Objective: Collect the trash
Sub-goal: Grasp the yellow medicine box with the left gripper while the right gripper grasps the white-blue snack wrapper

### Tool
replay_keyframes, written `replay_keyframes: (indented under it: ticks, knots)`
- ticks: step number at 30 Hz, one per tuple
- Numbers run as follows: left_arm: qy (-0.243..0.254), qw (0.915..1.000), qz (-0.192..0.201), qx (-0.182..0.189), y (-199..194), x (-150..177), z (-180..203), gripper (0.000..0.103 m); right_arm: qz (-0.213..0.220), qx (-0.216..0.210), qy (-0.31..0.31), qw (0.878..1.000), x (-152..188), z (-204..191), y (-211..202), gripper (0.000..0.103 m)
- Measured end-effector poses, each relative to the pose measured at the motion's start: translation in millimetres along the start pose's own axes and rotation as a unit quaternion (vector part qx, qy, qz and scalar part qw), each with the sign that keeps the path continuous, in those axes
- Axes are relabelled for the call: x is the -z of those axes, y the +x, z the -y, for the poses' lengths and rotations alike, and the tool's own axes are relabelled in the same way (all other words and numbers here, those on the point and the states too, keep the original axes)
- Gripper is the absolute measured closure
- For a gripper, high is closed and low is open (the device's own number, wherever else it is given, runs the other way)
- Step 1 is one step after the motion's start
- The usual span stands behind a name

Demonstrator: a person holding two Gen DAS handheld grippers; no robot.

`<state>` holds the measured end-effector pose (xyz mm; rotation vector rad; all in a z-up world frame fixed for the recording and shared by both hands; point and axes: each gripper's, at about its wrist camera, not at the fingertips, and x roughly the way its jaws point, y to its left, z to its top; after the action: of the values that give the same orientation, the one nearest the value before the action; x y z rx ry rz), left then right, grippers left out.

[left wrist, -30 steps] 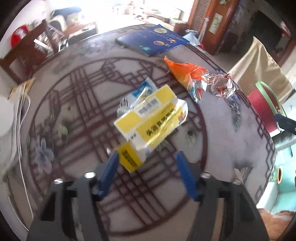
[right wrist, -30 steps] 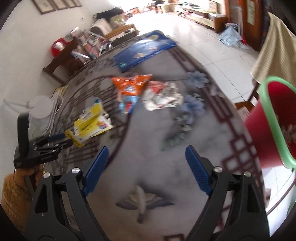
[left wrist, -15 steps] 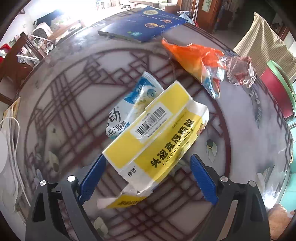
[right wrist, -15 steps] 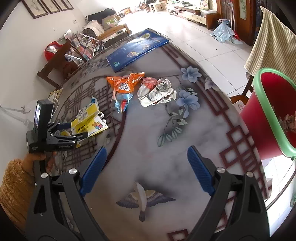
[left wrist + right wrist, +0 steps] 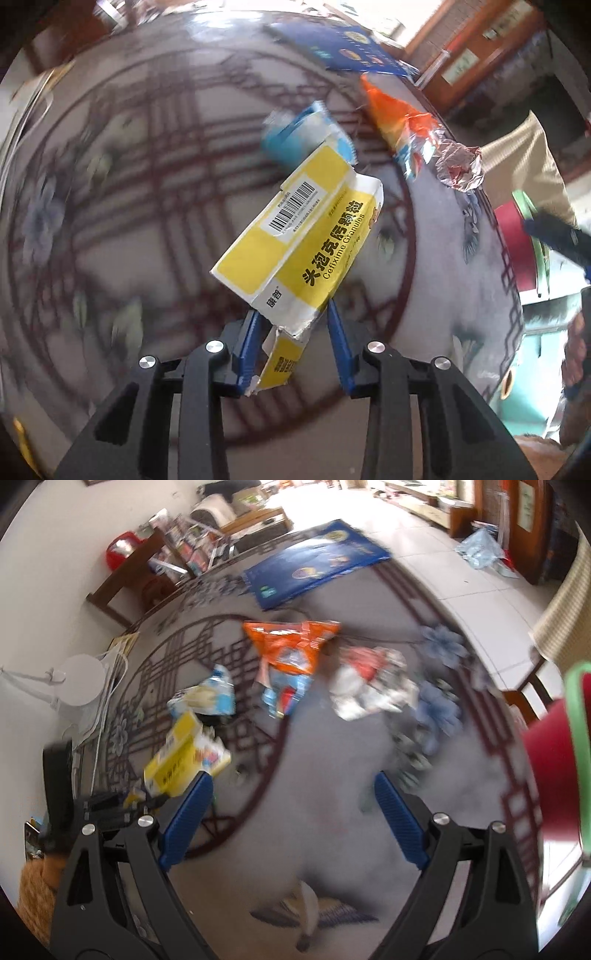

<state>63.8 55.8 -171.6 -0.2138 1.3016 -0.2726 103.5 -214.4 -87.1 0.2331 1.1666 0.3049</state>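
My left gripper (image 5: 293,317) is shut on a yellow and white medicine box (image 5: 303,236) and holds it lifted off the round patterned table (image 5: 129,184). The box also shows in the right wrist view (image 5: 181,757), held by the left gripper (image 5: 147,797). A blue and white wrapper (image 5: 303,133), an orange snack bag (image 5: 399,122) and a crumpled foil wrapper (image 5: 458,162) lie on the table beyond. My right gripper (image 5: 291,812) is open and empty above the table. The red bin with a green rim (image 5: 554,768) stands at the right.
A blue book (image 5: 314,565) lies at the table's far edge. A white lamp (image 5: 77,683) and cable are at the left edge. A chair with a checked cloth (image 5: 569,602) stands beside the bin. Wooden furniture (image 5: 140,579) is behind the table.
My left gripper has closed on the yellow box and lifted it off the table. The blue wrapper under it stays on the table. The right gripper has shifted slightly and stays open.
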Motion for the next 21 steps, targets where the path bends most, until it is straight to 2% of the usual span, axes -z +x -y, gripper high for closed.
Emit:
replay_keyframes:
  ticks: [4,6,9,11,12,15,19,21]
  knots:
    - [-0.045,0.9988,0.008,-0.015,-8,25,-19,0.063,-0.019,-0.026,-0.026,0.999,-24,-26,26,0.015]
    - [-0.056,0.9981,0.013,-0.022,-13,34,-23,0.044,-0.030,-0.037,-0.046,0.998,-38,-45,44,0.015]
    - [-0.045,0.9983,0.025,-0.029,-21,35,-22,0.032,-0.054,-0.028,-0.111,0.992,-52,-80,75,0.014]
    - [-0.028,0.9983,0.037,-0.036,-26,31,-20,0.024,-0.072,-0.014,-0.156,0.985,-56,-99,94,0.012]
    - [-0.020,0.9981,0.043,-0.041,-27,28,-19,0.021,-0.086,-0.002,-0.193,0.977,-57,-113,107,0.011]
    - [0.013,0.9961,0.047,-0.073,-24,16,-15,0.020,-0.101,0.030,-0.258,0.960,-56,-132,130,0.011]
    - [0.072,0.9895,0.044,-0.117,-21,3,-5,0.019,-0.111,0.048,-0.319,0.940,-55,-148,150,0.011]
    - [0.097,0.9866,0.042,-0.124,-22,0,-3,0.015,-0.111,0.061,-0.343,0.931,-53,-152,158,0.011]
